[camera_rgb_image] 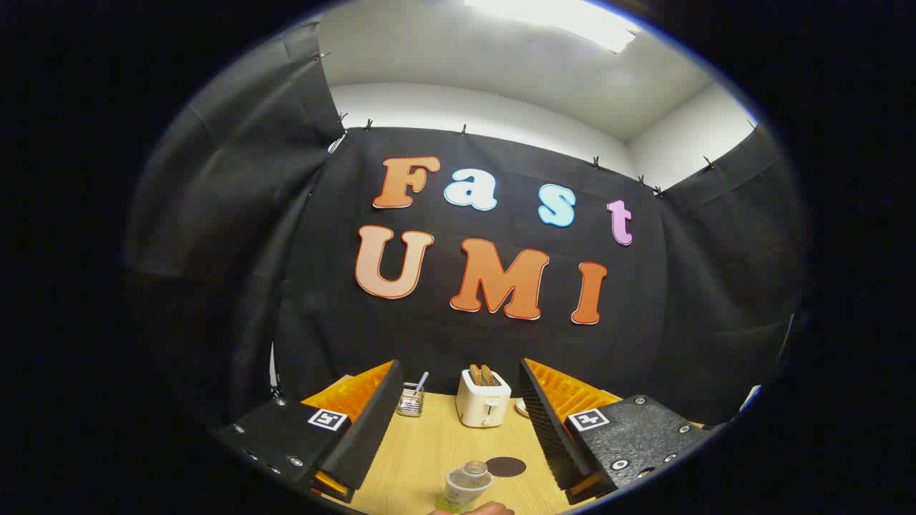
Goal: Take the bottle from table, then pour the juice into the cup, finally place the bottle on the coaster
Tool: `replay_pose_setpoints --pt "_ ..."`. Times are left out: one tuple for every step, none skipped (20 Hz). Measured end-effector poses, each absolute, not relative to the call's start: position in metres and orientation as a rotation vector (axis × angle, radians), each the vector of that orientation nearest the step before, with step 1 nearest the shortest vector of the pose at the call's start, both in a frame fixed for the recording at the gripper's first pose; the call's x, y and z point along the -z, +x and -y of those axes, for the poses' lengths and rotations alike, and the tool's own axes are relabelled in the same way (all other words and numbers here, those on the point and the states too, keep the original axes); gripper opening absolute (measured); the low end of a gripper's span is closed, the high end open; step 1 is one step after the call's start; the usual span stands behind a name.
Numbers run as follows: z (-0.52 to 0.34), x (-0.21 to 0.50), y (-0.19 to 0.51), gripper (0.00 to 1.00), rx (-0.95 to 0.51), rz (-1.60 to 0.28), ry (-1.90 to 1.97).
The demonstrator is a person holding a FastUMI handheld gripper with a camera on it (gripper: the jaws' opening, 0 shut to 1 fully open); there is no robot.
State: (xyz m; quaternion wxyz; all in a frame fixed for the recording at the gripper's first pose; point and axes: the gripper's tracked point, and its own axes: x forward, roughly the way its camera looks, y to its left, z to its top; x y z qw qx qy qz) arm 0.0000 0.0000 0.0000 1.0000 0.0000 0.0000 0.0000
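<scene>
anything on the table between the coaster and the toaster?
No. In the gripper view, bare wooden table runs from the dark round coaster back to the toaster. The tool is open, its fingers either side of that stretch.

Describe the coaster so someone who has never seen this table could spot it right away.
Start at the white toaster at the back of the wooden table, in front of the black wall. Come toward the open gripper; the coaster lies flat between its fingers, just right of the clear cup. It is the only dark, flat round disc there.
</scene>
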Motion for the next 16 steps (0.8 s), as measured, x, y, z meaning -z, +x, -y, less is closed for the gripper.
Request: replay_pose_setpoints --pt "0.000 -0.006 0.004 0.96 -0.006 0.003 0.002" --pt "0.001 -0.010 0.008 0.96 -0.012 0.002 0.000" --pt "0.005 -0.011 0.011 0.96 -0.011 -0.008 -0.009" --pt "0.013 -0.011 0.013 0.96 0.001 -0.031 -0.017" --pt "0.023 -0.009 0.013 0.96 0.022 -0.056 -0.026" --pt "0.031 -0.010 0.011 0.96 0.043 -0.069 -0.036" --pt "0.037 -0.010 0.008 0.96 0.070 -0.079 -0.041" --pt "0.041 -0.008 0.004 0.96 0.093 -0.079 -0.045" --pt "0.042 -0.006 0.001 0.96 0.100 -0.075 -0.046" --pt "0.042 -0.005 -0.003 0.96 0.103 -0.067 -0.044" --pt "0.043 -0.005 -0.005 0.96 0.104 -0.059 -0.041" --pt "0.044 -0.006 -0.007 0.96 0.106 -0.058 -0.041" --pt "0.046 -0.007 -0.010 0.96 0.108 -0.059 -0.043" --pt "0.049 -0.011 -0.012 0.96 0.110 -0.055 -0.041" --pt "0.048 -0.017 -0.013 0.96 0.095 -0.046 -0.032" --pt "0.042 -0.024 -0.016 0.96 0.063 -0.024 -0.021"
